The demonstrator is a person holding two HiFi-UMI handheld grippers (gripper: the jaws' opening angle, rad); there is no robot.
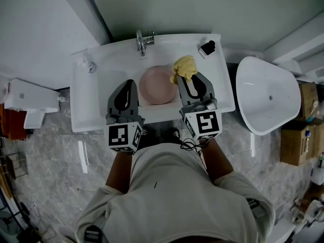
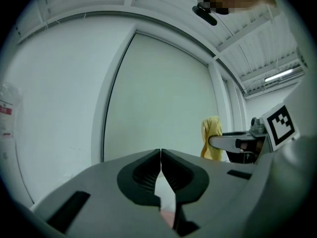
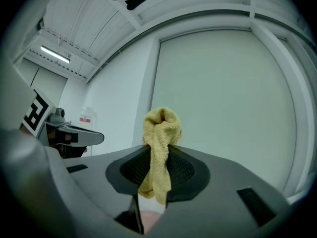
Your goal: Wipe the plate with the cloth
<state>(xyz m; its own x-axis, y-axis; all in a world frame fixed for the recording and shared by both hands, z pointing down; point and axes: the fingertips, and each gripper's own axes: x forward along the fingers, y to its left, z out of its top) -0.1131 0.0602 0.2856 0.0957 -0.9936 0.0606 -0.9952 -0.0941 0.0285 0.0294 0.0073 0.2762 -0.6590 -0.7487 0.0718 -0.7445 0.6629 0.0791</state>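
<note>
Pink plate (image 1: 157, 85), seemingly flat; bunched yellow cloth (image 1: 184, 67)

In the head view, the cloth (image 1: 184, 67) and the right gripper (image 1: 183, 80) are covering the plate's (image 1: 157, 85) right rim; a small dark object (image 1: 207, 48) above them is appearing too tiny to identify.

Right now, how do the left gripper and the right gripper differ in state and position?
The left gripper has its jaws closed together on nothing; the right gripper is clamped on the yellow cloth. In the head view, the left gripper sits at the pink plate's left edge and the right gripper at its right edge. Both are shut, side by side.
</note>
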